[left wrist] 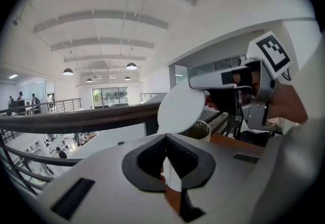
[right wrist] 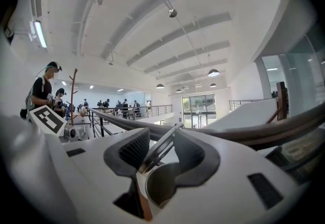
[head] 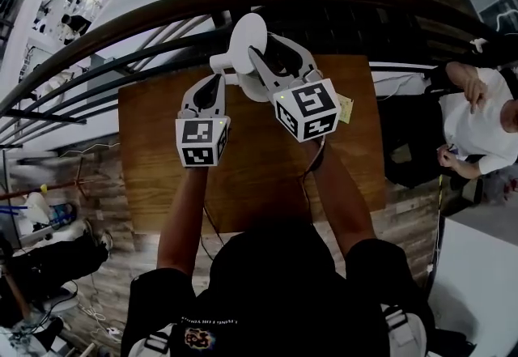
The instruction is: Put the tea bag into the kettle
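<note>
The white kettle [head: 252,88] stands at the far edge of a wooden table [head: 267,177]. My right gripper [head: 261,57] is shut on the rim of its round white lid [head: 247,41] and holds the lid tilted above the open mouth. In the right gripper view the lid's edge [right wrist: 165,144] runs between the jaws, with the kettle's opening [right wrist: 162,185] just below. My left gripper [head: 212,82] sits left of the kettle, shut on a white tea bag [left wrist: 172,174] that hangs from its pads. From there the lid [left wrist: 183,108] and the kettle's rim [left wrist: 200,129] lie just ahead.
A dark curved railing [head: 162,11] runs right behind the table, with a drop to a lower floor beyond it. A small yellow slip [head: 346,108] lies on the table right of the kettle. A person in white [head: 477,121] sits at the right.
</note>
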Available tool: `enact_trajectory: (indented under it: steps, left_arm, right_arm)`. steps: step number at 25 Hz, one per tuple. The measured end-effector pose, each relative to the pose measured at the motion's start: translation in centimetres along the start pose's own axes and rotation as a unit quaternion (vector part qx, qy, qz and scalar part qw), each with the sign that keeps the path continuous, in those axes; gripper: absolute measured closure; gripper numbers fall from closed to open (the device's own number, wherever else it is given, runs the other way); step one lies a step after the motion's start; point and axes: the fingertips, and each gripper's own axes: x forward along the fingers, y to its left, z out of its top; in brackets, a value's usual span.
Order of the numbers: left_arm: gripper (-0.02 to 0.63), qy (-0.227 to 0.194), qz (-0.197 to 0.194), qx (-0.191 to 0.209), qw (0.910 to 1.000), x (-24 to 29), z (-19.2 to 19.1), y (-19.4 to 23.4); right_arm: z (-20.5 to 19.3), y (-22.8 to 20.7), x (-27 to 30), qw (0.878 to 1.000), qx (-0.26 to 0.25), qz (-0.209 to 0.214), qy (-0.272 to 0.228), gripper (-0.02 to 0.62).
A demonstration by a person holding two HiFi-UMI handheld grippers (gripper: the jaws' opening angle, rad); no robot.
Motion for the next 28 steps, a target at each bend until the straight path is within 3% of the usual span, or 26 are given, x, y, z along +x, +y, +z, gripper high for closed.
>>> enact_trajectory:
  steps: [7, 15, 20, 28]
  left_arm:
    - [0.603, 0.023, -0.011, -0.010, 0.9996, -1.3, -2.4, -0.7]
    - [0.603, 0.024, -0.027, -0.005, 0.9993, -1.4, -2.6, -2.0]
    - [0.603, 0.028, -0.053, 0.001, 0.9982, -0.7, -3.3, -4.0]
    - [0.603, 0.050, -0.099, 0.019, 0.9937, 1.2, -5.0, -8.3]
  right_arm:
    - [1.9, 3.0, 1.1, 0.998, -0.068, 0.018, -0.010, 0.437]
    - [2.8, 1.8, -0.7, 0.997, -0.069, -0.008, -0.034, 0.437]
    - [1.2, -1.1, -3.9, 0.996, -0.071, -0.047, -0.023, 0.437]
    - [-5.8, -7.3, -10.3, 0.989, -0.050, -0.135, 0.042, 0.437]
